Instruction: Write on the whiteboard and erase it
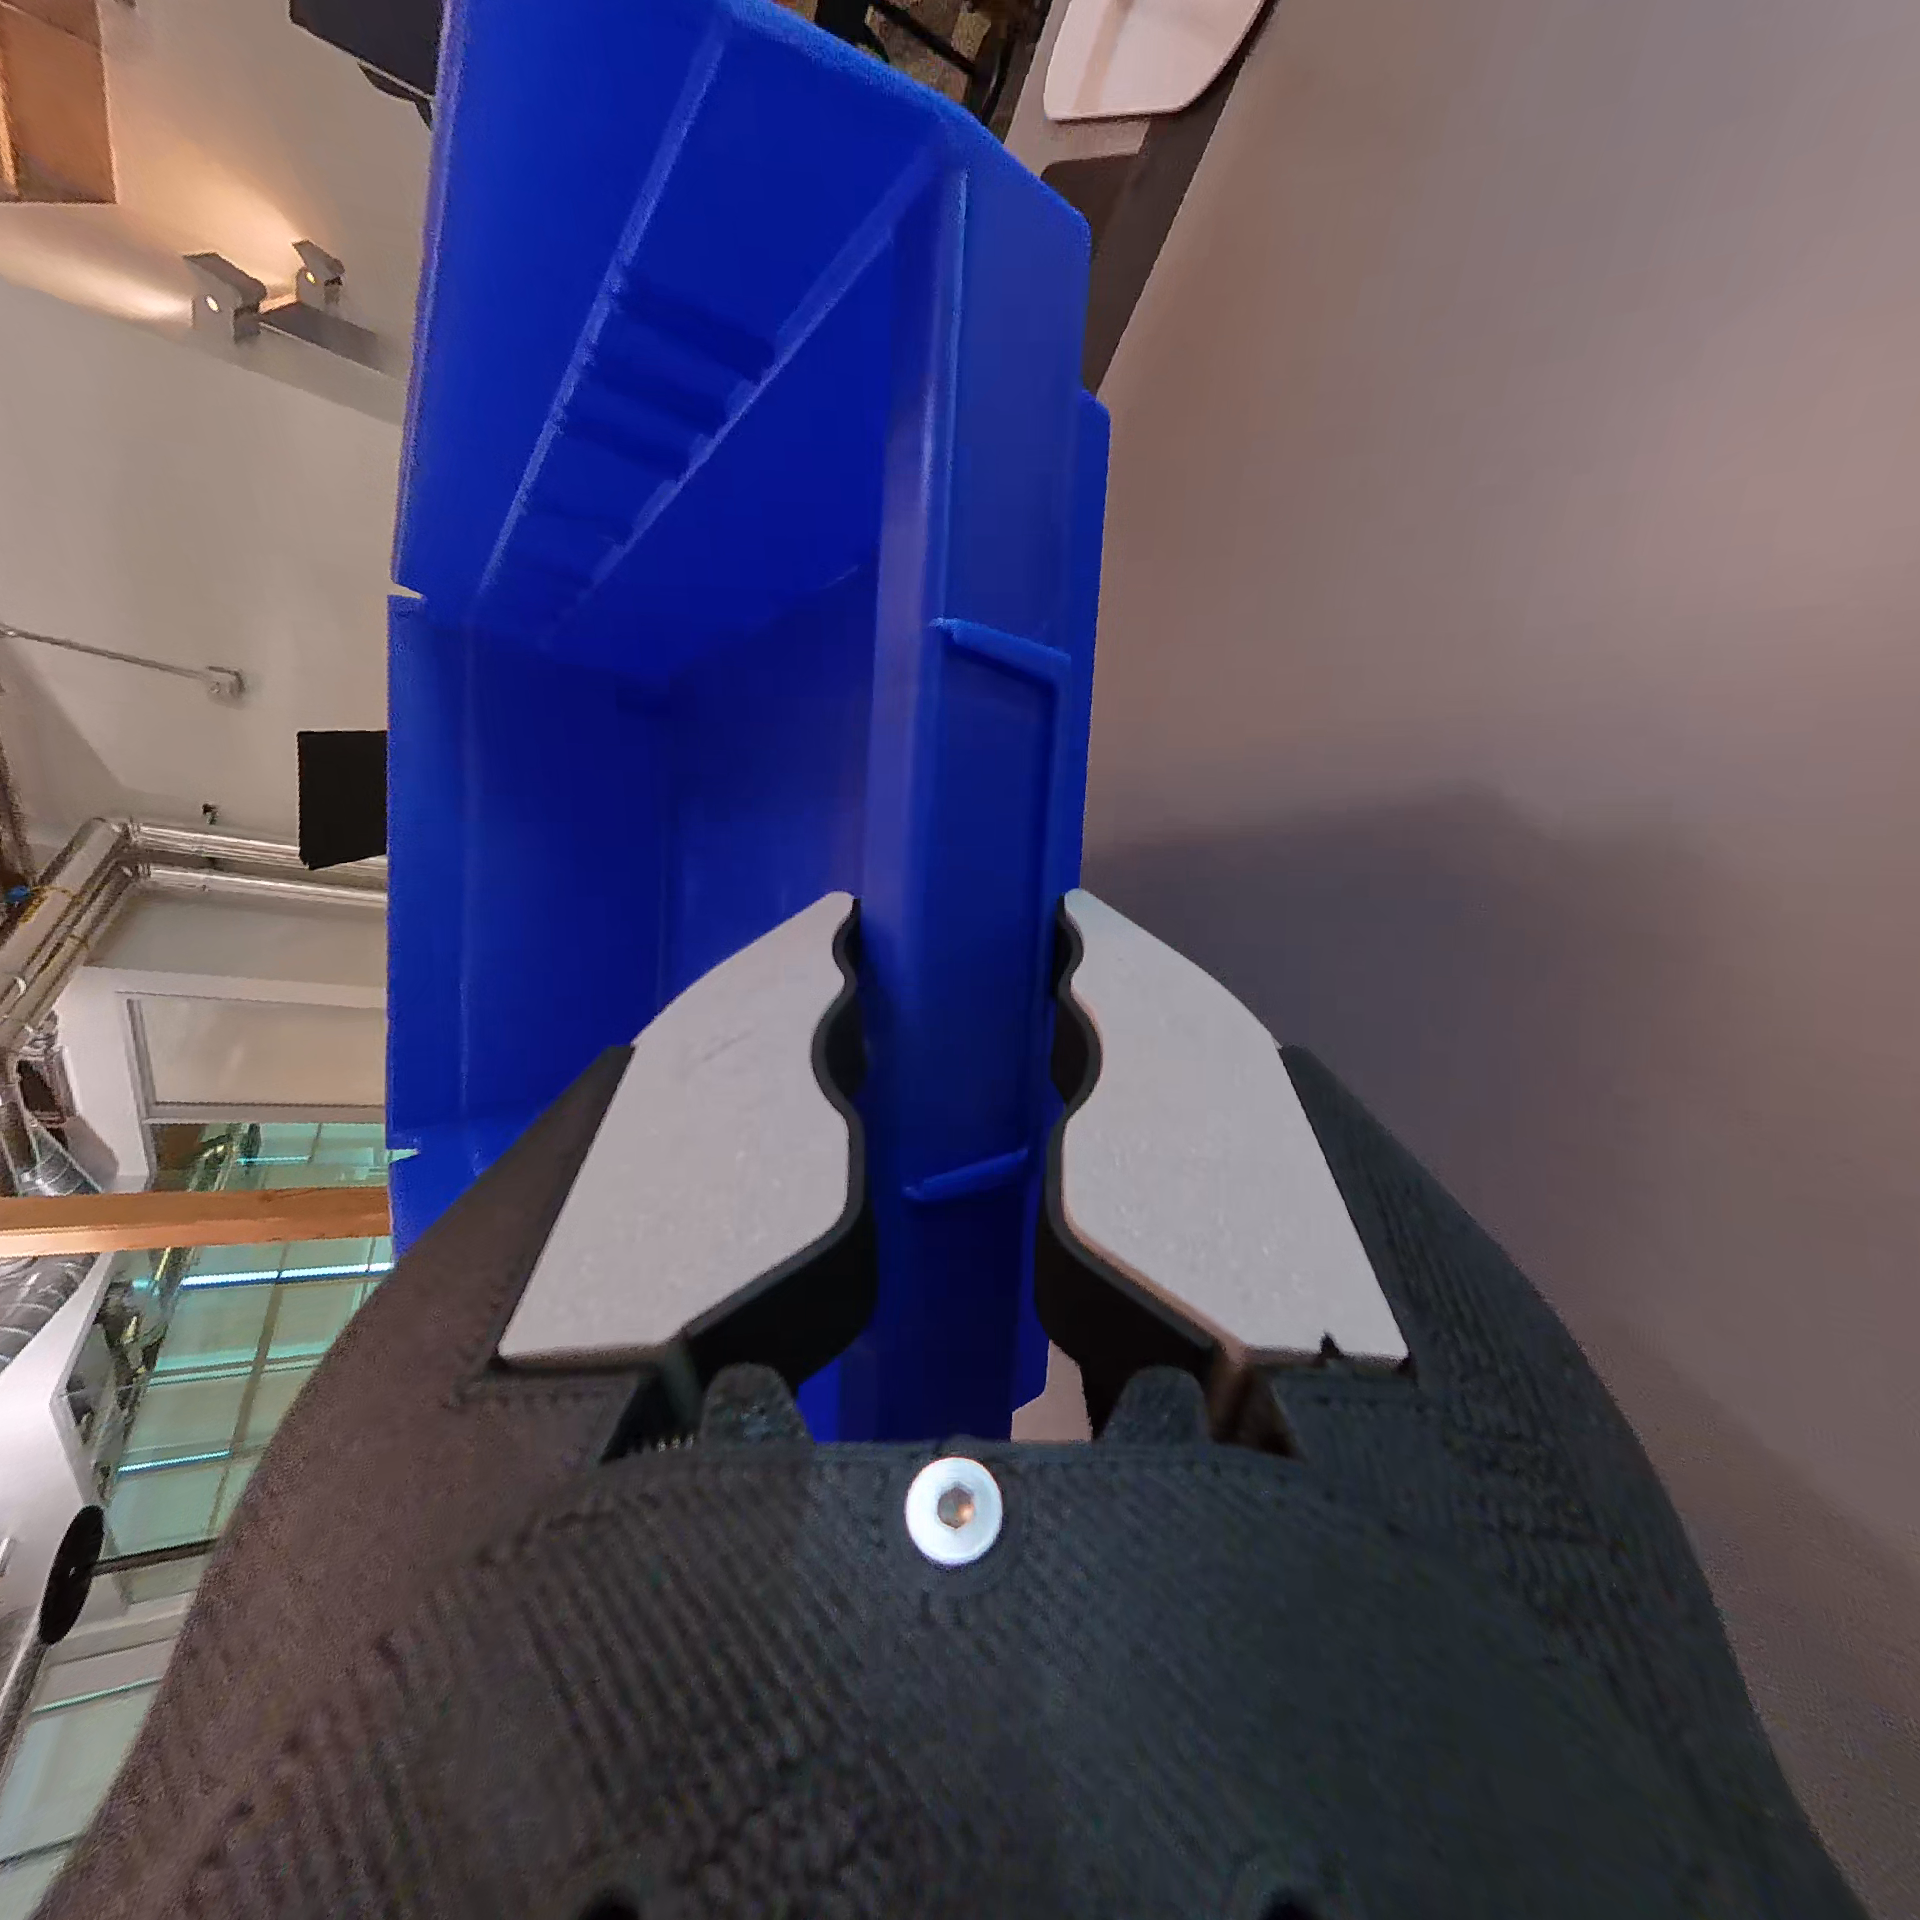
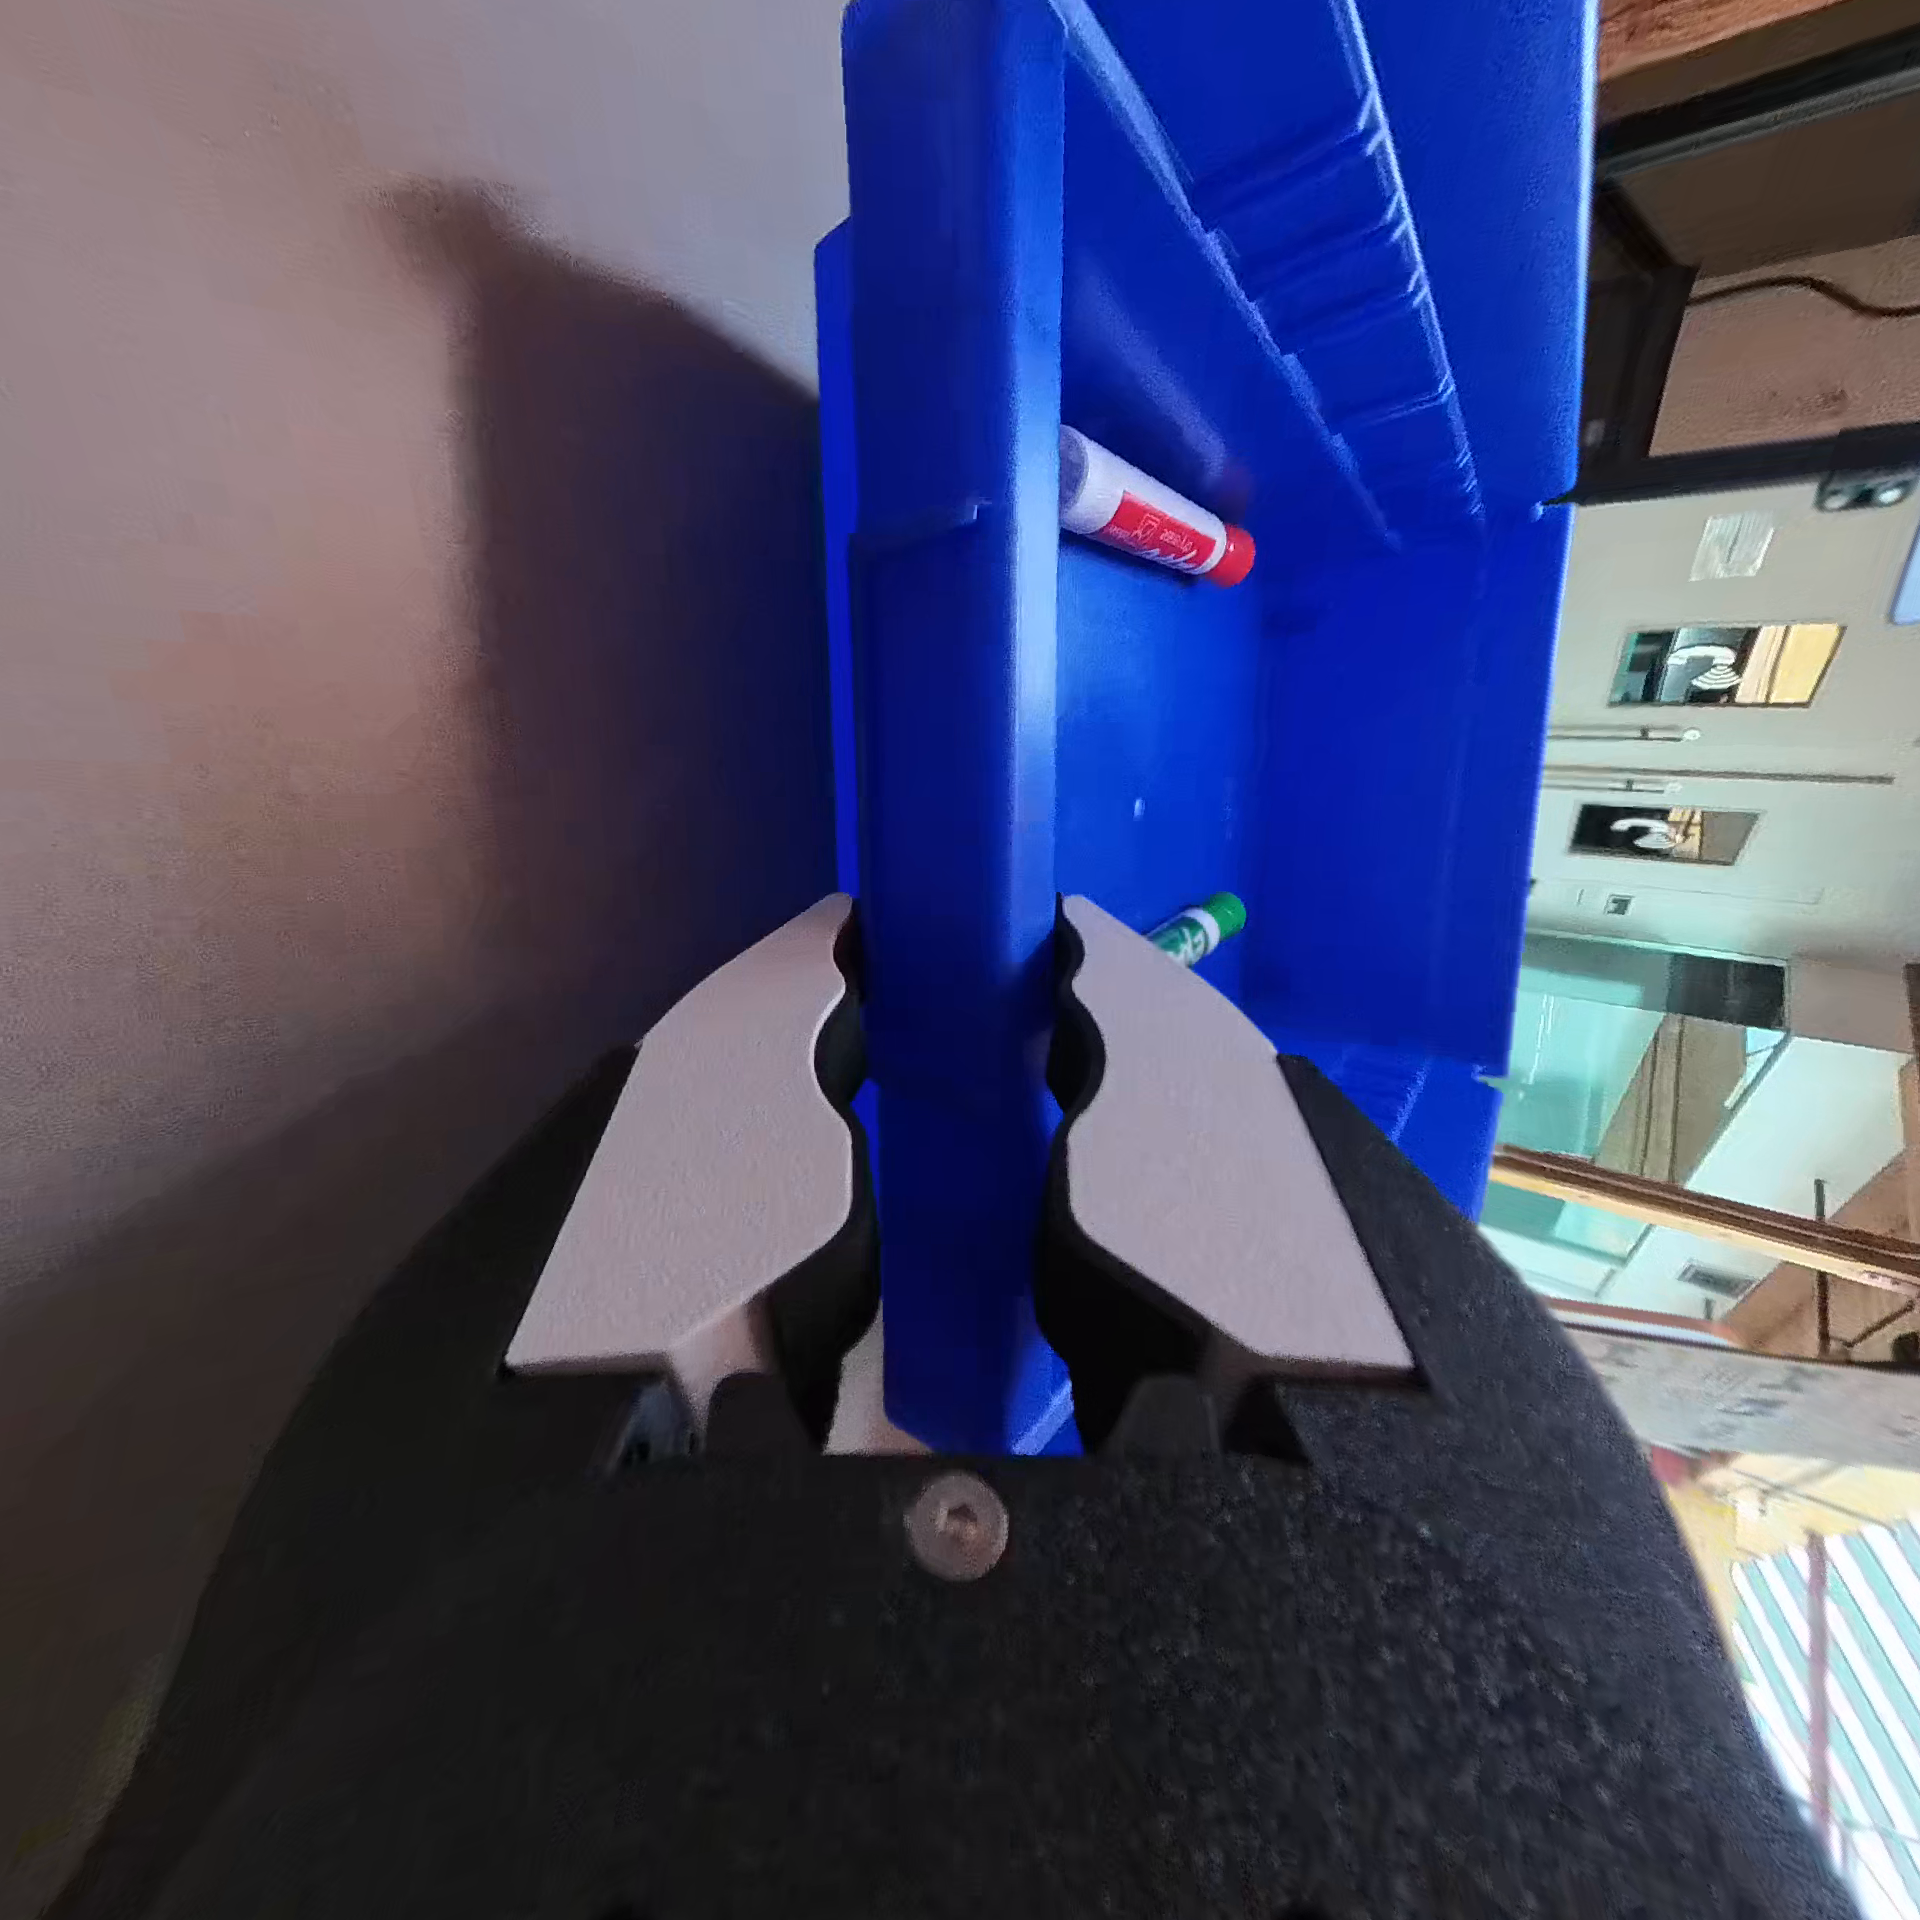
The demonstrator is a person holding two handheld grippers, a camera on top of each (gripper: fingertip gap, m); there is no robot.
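Both claws, left (image 1: 956, 914) and right (image 2: 956, 914), clamped on one blue bin's (image 2: 1351, 727) rim. Inside: two labelled markers, one red (image 2: 1153, 525), one green (image 2: 1205, 930).

Left tongs (image 1: 956, 925) clamped on blue bin (image 1: 727, 520) rim, right tongs (image 2: 956, 925) clamped likewise

Industrial loft workspace: exposed ducts (image 1: 156, 862), glass partitions (image 1: 239, 1299).
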